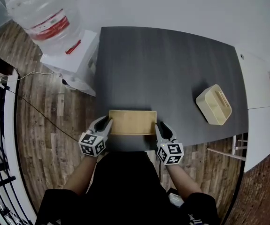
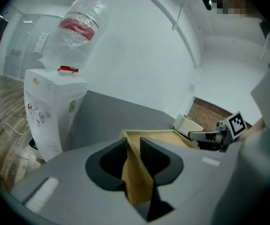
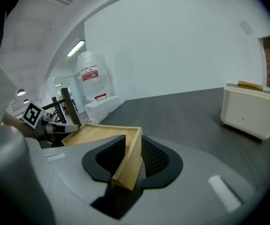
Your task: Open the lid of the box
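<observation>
As forearms reach forward | left claw clamps box | right claw open

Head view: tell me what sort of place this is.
Likely an office or break room: a bottled water dispenser stands beside a dark grey table on a wood-plank floor.

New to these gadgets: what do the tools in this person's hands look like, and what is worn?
Both the left gripper and right gripper have light grey bodies, black-lined jaws and a cube with black-and-white square markers. The person wears a black top.
</observation>
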A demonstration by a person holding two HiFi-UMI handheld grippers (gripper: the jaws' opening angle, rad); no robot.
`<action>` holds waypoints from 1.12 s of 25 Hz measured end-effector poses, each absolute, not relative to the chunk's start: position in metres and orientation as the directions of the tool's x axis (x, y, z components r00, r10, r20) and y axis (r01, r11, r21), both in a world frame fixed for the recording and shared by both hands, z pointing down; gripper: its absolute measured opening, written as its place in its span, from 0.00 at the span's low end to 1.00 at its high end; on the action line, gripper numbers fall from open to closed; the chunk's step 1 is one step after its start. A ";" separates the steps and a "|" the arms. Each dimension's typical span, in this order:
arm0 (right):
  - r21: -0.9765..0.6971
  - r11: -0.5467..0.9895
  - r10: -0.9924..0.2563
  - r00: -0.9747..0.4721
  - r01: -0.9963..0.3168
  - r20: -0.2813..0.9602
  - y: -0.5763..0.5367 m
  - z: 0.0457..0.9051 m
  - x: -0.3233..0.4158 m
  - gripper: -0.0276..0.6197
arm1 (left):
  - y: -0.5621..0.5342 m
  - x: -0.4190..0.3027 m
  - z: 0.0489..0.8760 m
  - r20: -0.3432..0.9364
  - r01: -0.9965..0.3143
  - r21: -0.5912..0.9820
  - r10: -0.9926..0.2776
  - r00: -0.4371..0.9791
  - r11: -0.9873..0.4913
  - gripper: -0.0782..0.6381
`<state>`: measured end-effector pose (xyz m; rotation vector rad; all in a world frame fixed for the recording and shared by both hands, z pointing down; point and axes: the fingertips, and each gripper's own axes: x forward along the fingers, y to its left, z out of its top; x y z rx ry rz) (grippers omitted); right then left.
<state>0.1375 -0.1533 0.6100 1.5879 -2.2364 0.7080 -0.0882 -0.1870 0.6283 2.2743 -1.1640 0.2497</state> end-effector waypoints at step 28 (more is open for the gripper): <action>-0.432 0.282 -0.652 -0.501 -0.857 0.568 -0.163 0.631 0.124 0.17 | -0.187 -0.097 0.635 0.454 -0.772 0.582 -0.687 0.568 -0.254 0.22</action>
